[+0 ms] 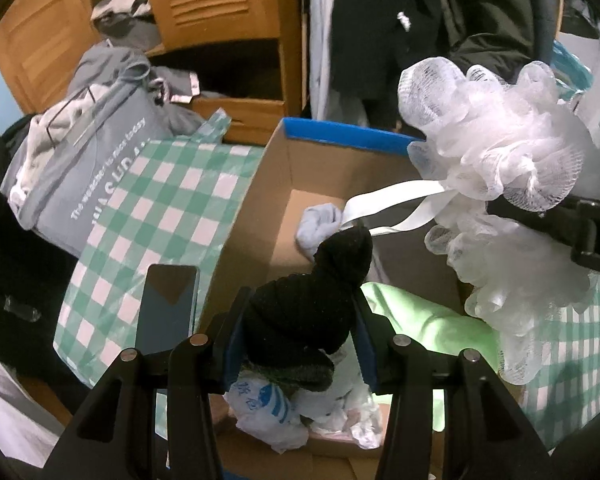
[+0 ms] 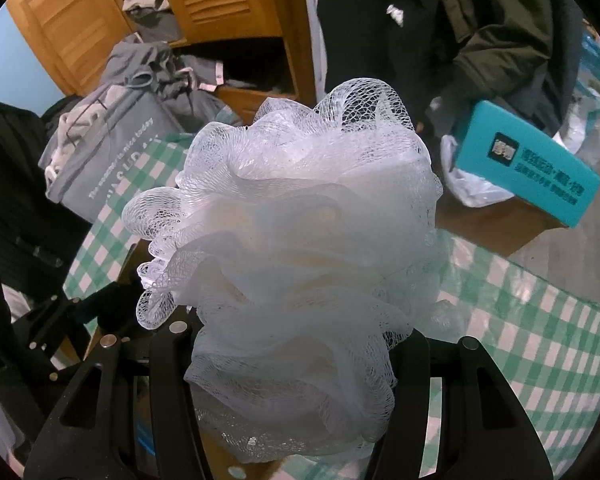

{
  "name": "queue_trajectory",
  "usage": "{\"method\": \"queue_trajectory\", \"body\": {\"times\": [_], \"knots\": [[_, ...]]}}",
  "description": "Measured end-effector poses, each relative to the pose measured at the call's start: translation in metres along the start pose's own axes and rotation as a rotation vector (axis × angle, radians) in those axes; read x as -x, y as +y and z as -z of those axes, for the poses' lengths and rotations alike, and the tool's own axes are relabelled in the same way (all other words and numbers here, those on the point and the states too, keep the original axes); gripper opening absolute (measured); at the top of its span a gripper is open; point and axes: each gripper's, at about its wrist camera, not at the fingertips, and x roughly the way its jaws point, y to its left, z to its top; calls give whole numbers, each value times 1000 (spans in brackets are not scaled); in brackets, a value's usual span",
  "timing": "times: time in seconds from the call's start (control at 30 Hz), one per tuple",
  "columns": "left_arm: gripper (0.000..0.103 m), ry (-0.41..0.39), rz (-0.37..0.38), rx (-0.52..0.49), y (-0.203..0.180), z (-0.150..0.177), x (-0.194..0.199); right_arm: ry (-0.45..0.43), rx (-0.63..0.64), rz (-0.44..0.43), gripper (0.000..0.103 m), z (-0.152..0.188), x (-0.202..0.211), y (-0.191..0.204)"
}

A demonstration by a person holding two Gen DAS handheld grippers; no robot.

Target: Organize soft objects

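**Left wrist view: a sock and a mesh puff held over the box**

Left wrist view shows the black sock (image 1: 304,312) pinched between the blue pads of my left hand-held gripper (image 1: 300,332), its bunched toe end sticking up and forward past the fingertips. It hangs above the open cardboard box (image 1: 280,184), where a pale grey bundle of cloth (image 1: 320,228) lies on the bottom and a light green cloth (image 1: 420,320) sits nearer me.

My right hand-held gripper (image 2: 292,344) is closed on the white mesh bath puff (image 2: 296,220), which billows out ahead of the jaws and hides their tips. From the left camera the puff (image 1: 496,152) sits up at the right, over the box's far right corner, with its white ribbon loop (image 1: 396,204) trailing down almost to the sock's tip.

Left of the box lies a green-and-white checked bag (image 1: 160,208) with a dark phone (image 1: 168,304) resting on it, and a grey tote (image 1: 88,160) behind. A teal box (image 2: 528,168) lies to the right.
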Motion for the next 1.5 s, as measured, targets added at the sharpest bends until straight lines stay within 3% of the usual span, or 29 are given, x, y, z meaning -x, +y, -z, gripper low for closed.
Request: {"method": "queue_trajectory", "body": {"times": [0.13,0.33,0.5,0.7,1.0,1.13,1.37,1.5], "knots": [[50,11,-5,15,4,0,-2,9,5,-7,60,-3,-7,5],[53,7,-11,25,5,1,3,-14,1,-14,82,-5,-4,6],[72,-27,-21,24,5,1,19,-57,26,-21,83,-6,10,10],[80,-68,-12,5,3,2,40,-103,21,-26,83,-4,35,8],[82,-95,15,-6,0,3,61,-123,11,16,83,15,61,-3],[88,-107,41,-7,-4,5,68,-132,-1,40,83,26,75,-9],[89,-139,51,-80,-26,9,87,-162,-19,47,83,44,100,-19],[97,-173,63,-102,-36,10,100,-194,-25,57,83,54,119,-23]]}}
